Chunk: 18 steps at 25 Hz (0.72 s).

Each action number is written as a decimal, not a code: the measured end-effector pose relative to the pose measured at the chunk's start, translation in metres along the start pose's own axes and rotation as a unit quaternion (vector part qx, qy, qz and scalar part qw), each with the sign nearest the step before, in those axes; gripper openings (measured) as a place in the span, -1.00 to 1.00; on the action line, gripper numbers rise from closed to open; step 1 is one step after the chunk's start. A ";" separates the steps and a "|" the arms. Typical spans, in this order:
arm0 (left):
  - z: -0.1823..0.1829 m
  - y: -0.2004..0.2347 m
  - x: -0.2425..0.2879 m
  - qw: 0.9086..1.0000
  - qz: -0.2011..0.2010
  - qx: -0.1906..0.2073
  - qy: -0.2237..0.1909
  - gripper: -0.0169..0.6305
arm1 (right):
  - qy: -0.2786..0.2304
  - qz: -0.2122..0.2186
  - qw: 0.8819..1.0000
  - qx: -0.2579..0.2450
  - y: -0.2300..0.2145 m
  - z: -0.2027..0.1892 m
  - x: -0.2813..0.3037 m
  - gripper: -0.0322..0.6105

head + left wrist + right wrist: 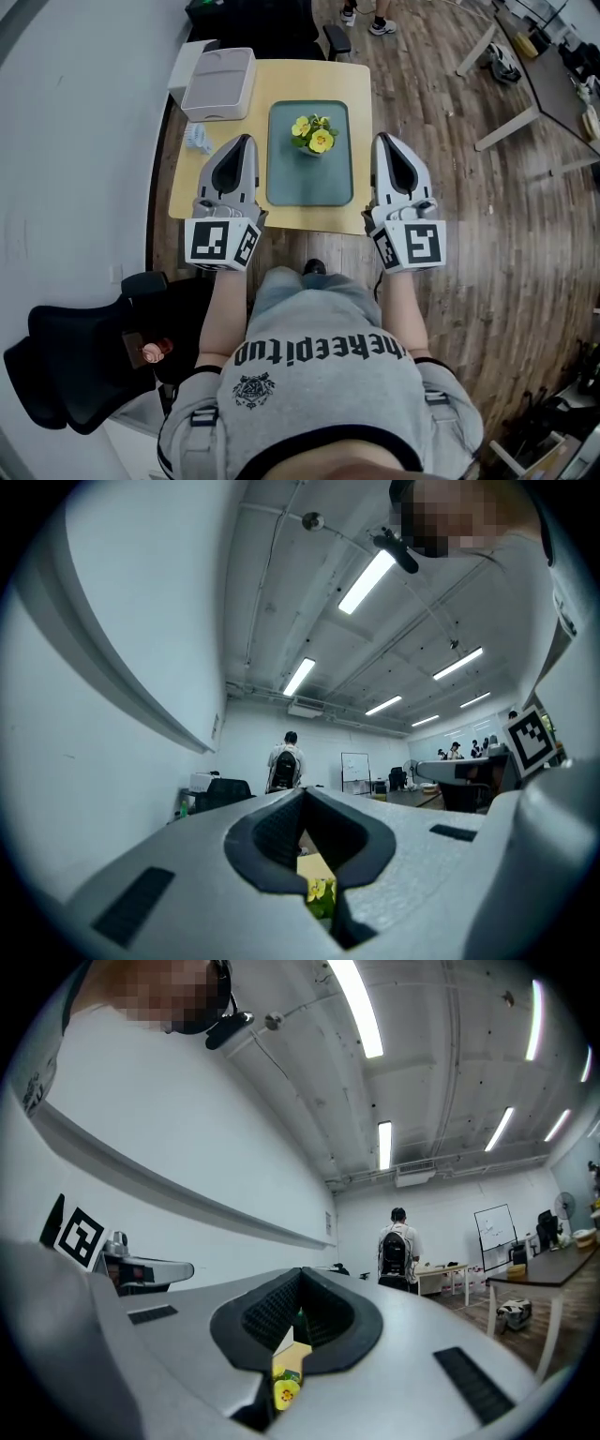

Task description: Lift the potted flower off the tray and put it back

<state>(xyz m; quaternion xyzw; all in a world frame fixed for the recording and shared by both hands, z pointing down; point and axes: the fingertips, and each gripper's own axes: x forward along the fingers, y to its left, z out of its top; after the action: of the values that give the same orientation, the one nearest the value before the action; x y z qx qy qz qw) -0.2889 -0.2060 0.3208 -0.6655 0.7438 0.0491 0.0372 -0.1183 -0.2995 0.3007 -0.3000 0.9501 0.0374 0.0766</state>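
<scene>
A small pot of yellow flowers (314, 138) stands on the far half of a dark green tray (309, 183), which lies in the middle of a small wooden table (300, 217). My left gripper (246, 141) hovers over the table just left of the tray, jaws shut and empty. My right gripper (382, 141) is at the table's right edge, just right of the tray, jaws also shut and empty. Both point away from me, level with the flower on either side. A sliver of flower (319, 892) shows under the left gripper (305, 794), and a yellow bloom (284, 1391) under the right gripper (300, 1274).
A white lidded box (219, 82) sits on the table's far left corner, with a small pale crumpled object (197, 141) nearer, by the left gripper. A black chair (84, 361) stands at my left. Desks (544, 84) are on the wooden floor at right. A person with a backpack (284, 766) stands far off.
</scene>
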 end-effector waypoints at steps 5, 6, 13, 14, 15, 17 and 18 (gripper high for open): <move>-0.070 -0.007 0.015 0.997 -0.012 -0.018 0.076 -0.93 | 0.025 -0.002 1.000 0.014 -0.009 -0.026 0.004 -0.89; -0.085 -0.008 0.017 0.995 -0.014 -0.024 0.093 -0.92 | 0.030 -0.002 0.999 0.016 -0.009 -0.030 0.005 -0.89; -0.186 -0.025 0.041 0.978 -0.047 -0.041 0.199 -0.40 | 0.058 -0.014 0.998 0.020 -0.018 -0.052 0.007 -0.89; -0.201 -0.028 0.044 0.974 -0.053 -0.041 0.215 -0.32 | 0.062 -0.016 0.998 0.020 -0.019 -0.054 0.007 -0.89; -0.214 -0.031 0.047 0.970 -0.059 -0.040 0.231 -0.25 | 0.067 -0.018 0.997 0.020 -0.020 -0.057 0.008 -0.89; -0.238 -0.034 0.052 0.964 -0.067 -0.037 0.256 -0.15 | 0.077 -0.021 0.997 0.018 -0.021 -0.064 0.010 -0.89; -0.249 -0.035 0.055 0.961 -0.069 -0.035 0.266 -0.10 | 0.083 -0.024 0.996 0.017 -0.022 -0.067 0.010 -0.89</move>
<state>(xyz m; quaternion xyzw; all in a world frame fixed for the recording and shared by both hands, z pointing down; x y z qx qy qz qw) -0.2577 -0.2943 0.5604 -0.7052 0.6769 -0.1068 -0.1820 -0.1218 -0.3308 0.3649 -0.3233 0.9463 -0.0059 0.0034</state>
